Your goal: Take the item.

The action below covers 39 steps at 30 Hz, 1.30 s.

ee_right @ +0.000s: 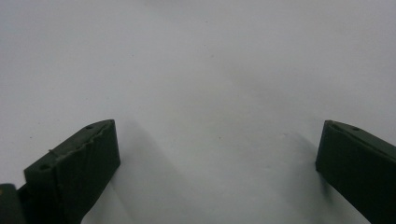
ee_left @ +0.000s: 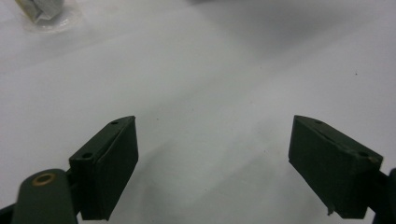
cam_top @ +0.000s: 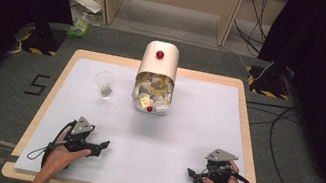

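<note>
A cream box (cam_top: pixel 158 63) with a rounded top and a red knob stands at the back middle of the white table (cam_top: pixel 185 126); its open front shows several small packets (cam_top: pixel 153 91). To its left a clear plastic cup (cam_top: pixel 104 83) holds one packet; the cup's foot (ee_left: pixel 44 16) appears at the top left of the left gripper view. My left gripper (cam_top: pixel 103 145) rests near the front left, its tips toward the middle, open with nothing between the jaws (ee_left: pixel 214 163). My right gripper (cam_top: pixel 191 174) lies near the front right, open and empty (ee_right: pixel 217 170).
The wooden table edge (cam_top: pixel 41 110) frames the white sheet. Beyond it lie grey floor, cables (cam_top: pixel 279 137) at the right, a green bottle (cam_top: pixel 80 27) at the back left and dark curtains on both sides.
</note>
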Each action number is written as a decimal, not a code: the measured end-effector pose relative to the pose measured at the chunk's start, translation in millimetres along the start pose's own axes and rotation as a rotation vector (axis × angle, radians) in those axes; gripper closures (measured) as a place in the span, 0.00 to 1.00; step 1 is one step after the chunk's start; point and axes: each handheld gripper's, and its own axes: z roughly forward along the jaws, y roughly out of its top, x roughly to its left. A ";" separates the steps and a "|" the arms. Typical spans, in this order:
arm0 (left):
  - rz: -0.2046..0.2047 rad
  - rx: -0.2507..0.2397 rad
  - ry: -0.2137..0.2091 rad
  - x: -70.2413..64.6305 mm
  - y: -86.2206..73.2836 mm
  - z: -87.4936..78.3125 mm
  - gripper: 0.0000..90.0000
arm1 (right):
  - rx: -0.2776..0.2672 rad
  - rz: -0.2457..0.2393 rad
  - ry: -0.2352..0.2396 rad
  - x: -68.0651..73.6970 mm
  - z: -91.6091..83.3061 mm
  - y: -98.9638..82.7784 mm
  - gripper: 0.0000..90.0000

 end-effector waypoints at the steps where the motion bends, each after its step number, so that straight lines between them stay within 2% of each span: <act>1: 0.005 0.007 0.004 -0.3 -0.7 -0.5 0.17 | 0.000 0.000 0.000 0.0 0.0 0.0 0.00; 6: 0.026 0.043 0.011 -5.0 -4.6 -3.6 0.17 | 0.000 0.000 0.000 0.0 0.0 0.0 0.00; 11: 0.065 0.072 0.017 -10.7 -8.9 -7.8 0.17 | -0.001 0.000 -0.001 0.1 0.1 0.0 0.00; 21: 0.074 0.063 0.037 -17.3 -17.2 -17.6 0.17 | -0.001 0.000 -0.001 0.1 0.1 0.0 0.00; 24: 0.089 0.056 0.067 -21.9 -19.1 -20.2 0.17 | -0.001 0.000 -0.001 0.1 0.1 -0.1 0.00; 27: 0.072 0.050 0.071 -23.3 -21.3 -21.4 0.18 | -0.001 0.000 -0.001 0.1 0.1 -0.1 0.00; 30: -0.003 0.025 0.055 -20.9 -27.0 -21.2 0.18 | -0.001 0.000 -0.001 0.1 0.1 -0.1 0.00; 39: -0.010 -0.002 0.061 -21.9 -31.4 -22.3 0.17 | -0.001 0.000 -0.001 0.1 0.1 -0.1 0.00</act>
